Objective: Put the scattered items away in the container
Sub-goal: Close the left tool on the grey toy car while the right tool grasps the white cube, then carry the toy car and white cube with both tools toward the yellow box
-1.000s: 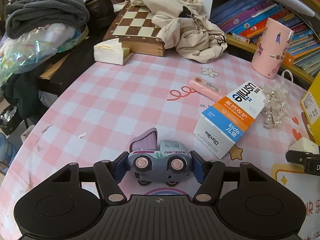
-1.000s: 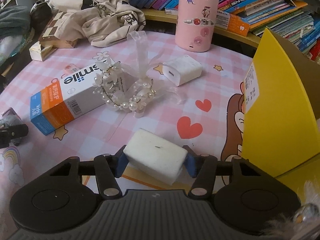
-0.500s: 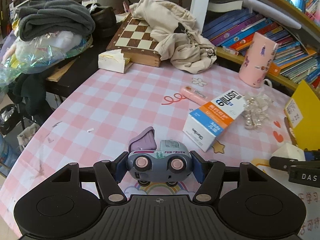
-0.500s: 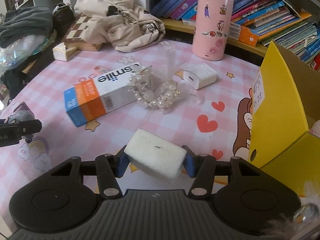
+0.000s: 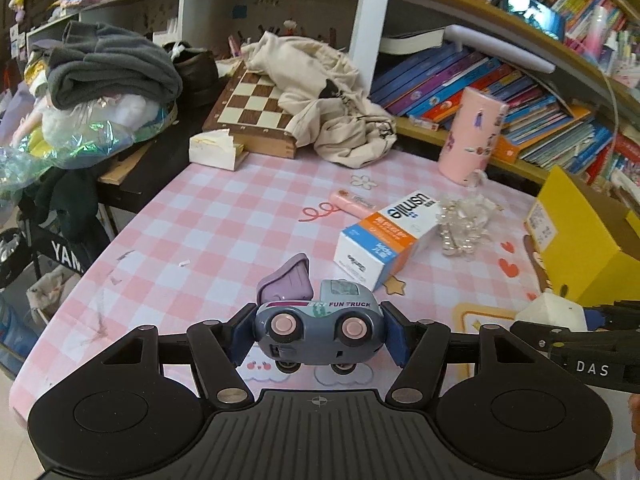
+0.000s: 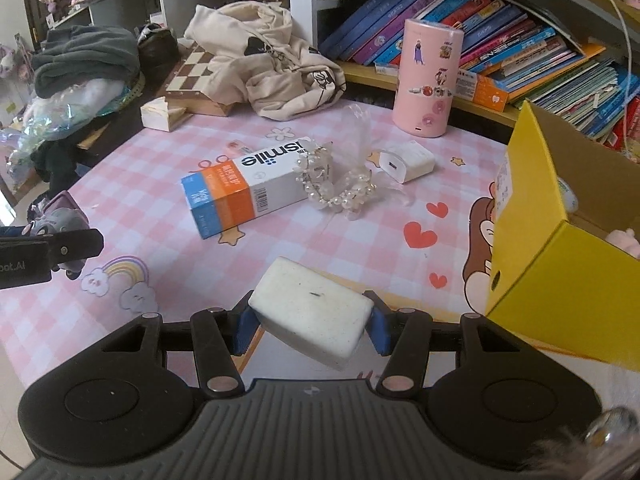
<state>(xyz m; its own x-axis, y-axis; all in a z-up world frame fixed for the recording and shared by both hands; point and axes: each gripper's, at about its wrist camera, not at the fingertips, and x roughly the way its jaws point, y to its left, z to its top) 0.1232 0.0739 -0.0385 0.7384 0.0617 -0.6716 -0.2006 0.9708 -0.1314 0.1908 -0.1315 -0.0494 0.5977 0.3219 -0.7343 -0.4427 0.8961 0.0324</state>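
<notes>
Sitting clamped in the left claw [image 5: 319, 336]: the toy truck [image 5: 318, 326].

On the counter [image 6: 168, 184] we saw the toothpaste box [image 6: 244, 188] lying left of the bead bracelet [image 6: 340, 192], the charger [image 6: 408, 160] behind it, the cylinder [image 6: 428, 80] further back, and the open box [image 6: 560, 248] at right.

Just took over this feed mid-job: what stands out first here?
Both grippers are loaded: the left gripper clamps a toy truck, the right gripper a white block. An open yellow box stands at the right; a toothpaste carton lies mid-table.
</notes>
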